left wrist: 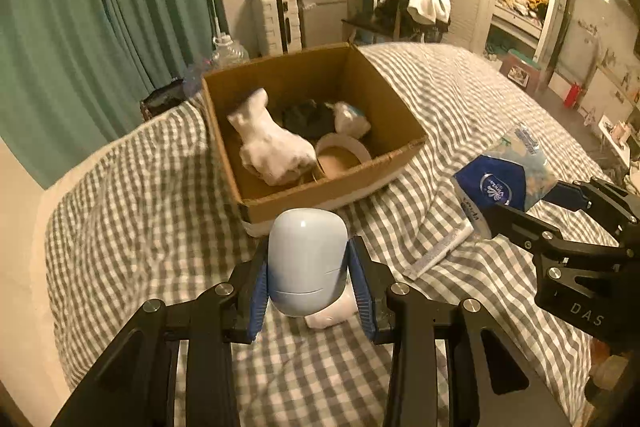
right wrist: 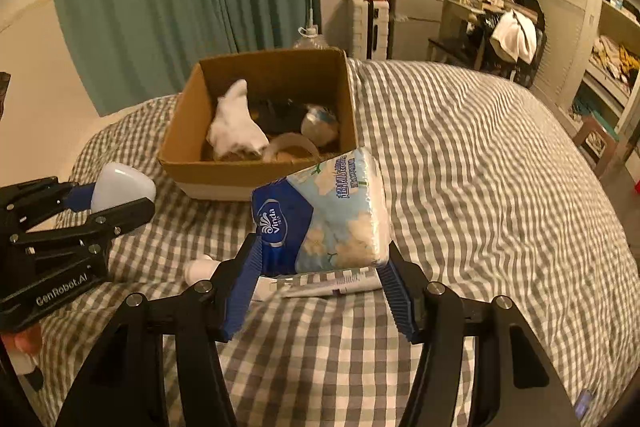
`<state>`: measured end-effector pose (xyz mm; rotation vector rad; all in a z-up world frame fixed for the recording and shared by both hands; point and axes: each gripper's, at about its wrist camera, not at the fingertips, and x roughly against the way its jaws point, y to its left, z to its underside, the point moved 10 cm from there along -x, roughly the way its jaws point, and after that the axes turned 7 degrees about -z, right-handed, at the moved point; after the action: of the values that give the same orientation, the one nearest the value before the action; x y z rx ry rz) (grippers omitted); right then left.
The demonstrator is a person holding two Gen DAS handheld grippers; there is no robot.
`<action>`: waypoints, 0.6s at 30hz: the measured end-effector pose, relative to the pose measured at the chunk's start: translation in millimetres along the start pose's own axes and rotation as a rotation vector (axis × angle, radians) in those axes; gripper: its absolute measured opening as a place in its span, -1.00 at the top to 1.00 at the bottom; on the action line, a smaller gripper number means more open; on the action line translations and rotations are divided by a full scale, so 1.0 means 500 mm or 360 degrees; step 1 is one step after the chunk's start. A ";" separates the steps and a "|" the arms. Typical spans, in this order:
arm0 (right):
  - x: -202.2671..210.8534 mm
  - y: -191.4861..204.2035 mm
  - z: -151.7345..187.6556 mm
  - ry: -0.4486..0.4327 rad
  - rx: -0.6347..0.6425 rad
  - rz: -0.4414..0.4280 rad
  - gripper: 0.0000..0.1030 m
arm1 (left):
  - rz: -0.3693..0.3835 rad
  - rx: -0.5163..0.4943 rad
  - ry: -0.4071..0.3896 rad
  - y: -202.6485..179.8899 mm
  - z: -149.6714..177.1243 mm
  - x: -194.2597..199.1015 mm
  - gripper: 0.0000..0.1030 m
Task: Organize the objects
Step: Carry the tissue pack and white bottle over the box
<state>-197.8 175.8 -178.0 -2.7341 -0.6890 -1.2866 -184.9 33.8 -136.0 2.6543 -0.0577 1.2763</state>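
Bed (left wrist: 460, 99) with grey-checked cover, bearing all items. Open cardboard box (left wrist: 400, 163) ahead of both grippers, toward the curtain; inside, white cloth (left wrist: 276, 147), tape roll (left wrist: 344, 147) and dark items.

Tissue pack (right wrist: 332, 219), blue and floral, clamped between the pads of the right gripper (right wrist: 320, 291), clear of the bed; long axis running forward toward the box, near wall just beyond its far end.

Pale blue rounded case (left wrist: 306, 263) clamped upright between the pads of the left gripper (left wrist: 312, 287), also off the bed, box wall directly ahead and close.

Tube (right wrist: 332, 285) lying flat on the cover under the right gripper; small white object (right wrist: 202, 269) beside it, not yet collected.

Judged next: forward carry over the near wall, then release; left gripper marginally nearer the box.
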 end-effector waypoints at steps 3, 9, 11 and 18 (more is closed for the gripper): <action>0.014 0.012 -0.024 -0.0030 0.0045 0.0012 -0.12 | 0.0014 0.0006 -0.0036 0.024 -0.023 0.017 0.28; 0.031 0.039 -0.090 -0.0091 0.0145 0.0011 -0.12 | -0.0040 0.0008 -0.0089 0.070 -0.078 0.029 0.28; 0.032 0.049 -0.116 -0.0106 0.0171 0.0005 -0.12 | -0.0042 0.0020 -0.0099 0.080 -0.098 0.027 0.28; 0.017 0.072 -0.193 -0.0153 0.0222 -0.0049 -0.12 | 0.0000 -0.0001 -0.0150 0.080 -0.172 -0.001 0.28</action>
<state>-248.2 125.2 -103.2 -2.6968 -0.7994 -1.0740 -256.4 11.0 -77.8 2.7127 -0.0721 1.1501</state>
